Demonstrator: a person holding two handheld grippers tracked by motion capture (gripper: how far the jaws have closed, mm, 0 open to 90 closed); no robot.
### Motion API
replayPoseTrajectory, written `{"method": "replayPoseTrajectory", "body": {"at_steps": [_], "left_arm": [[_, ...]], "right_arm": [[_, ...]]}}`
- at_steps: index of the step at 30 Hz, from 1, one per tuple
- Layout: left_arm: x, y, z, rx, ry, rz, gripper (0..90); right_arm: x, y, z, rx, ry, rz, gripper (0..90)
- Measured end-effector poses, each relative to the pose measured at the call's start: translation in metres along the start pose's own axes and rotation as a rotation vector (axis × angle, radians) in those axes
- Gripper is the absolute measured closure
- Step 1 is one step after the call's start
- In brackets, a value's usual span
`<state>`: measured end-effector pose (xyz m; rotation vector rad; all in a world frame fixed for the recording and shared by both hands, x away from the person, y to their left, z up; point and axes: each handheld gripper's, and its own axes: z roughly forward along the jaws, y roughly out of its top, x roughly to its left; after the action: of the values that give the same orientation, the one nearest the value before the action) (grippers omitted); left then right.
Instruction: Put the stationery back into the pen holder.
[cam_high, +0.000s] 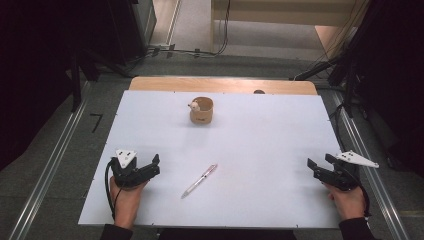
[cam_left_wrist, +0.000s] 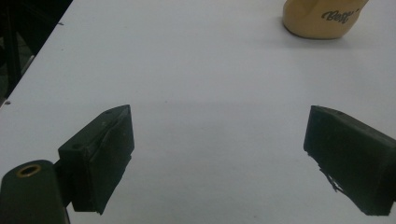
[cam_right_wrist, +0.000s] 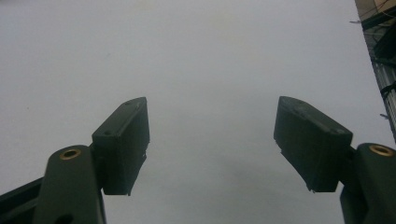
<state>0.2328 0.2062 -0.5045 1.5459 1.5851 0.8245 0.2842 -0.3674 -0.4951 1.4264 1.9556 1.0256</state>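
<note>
High view: the pen (cam_high: 199, 180) is seen lying flat on the white table (cam_high: 260, 135), in the near half, between the two hands and nearer the left one. Nothing is held yet. The left hand-held gripper (cam_high: 152, 165) is rested at the near left corner, its jaws spread wide and empty; the right hand-held gripper (cam_high: 320, 164) is parked at the near right edge, likewise wide and empty. The pen is well apart from both. Farther back, near the middle of the far side, a small tan cup (cam_high: 202, 110) is stood upright with something pale inside it, too small to be made out.

In the left gripper view, bare table is seen between the black pads (cam_left_wrist: 109, 154), with the cup (cam_left_wrist: 322, 18) up at the top right. In the right gripper view, plain table lies between the jaws.

The step in hand is judged to be the start: an approach to the pen has not yet been made. Its long axis runs diagonally, the pink end pointed away and to the right, the pale tip toward the near left. For the next move, a reach by the left hand-held gripper would be called for, the jaws turned across the barrel and lowered close to the table, since the pen is thin and may roll.
</note>
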Motion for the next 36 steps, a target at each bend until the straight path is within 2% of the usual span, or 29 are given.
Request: {"method": "replayPoseTrajectory", "body": {"at_steps": [11,15,25,36], "left_arm": [[-0.008,-0.001,-0.003,0.006,-0.035,0.016,9.4],[-0.010,-0.002,-0.003,0.011,-0.049,0.004,9.4],[-0.018,-0.001,-0.004,0.015,-0.072,0.013,9.4],[-0.026,-0.003,-0.007,0.024,-0.102,0.036,9.4]], "right_arm": [[0.002,0.001,0.001,0.005,0.002,0.003,25.0],[0.002,0.001,0.003,0.010,0.003,-0.005,25.0],[0.001,0.000,0.001,0.012,-0.003,-0.001,25.0],[0.002,0.000,0.002,0.017,-0.003,-0.001,25.0]]}}
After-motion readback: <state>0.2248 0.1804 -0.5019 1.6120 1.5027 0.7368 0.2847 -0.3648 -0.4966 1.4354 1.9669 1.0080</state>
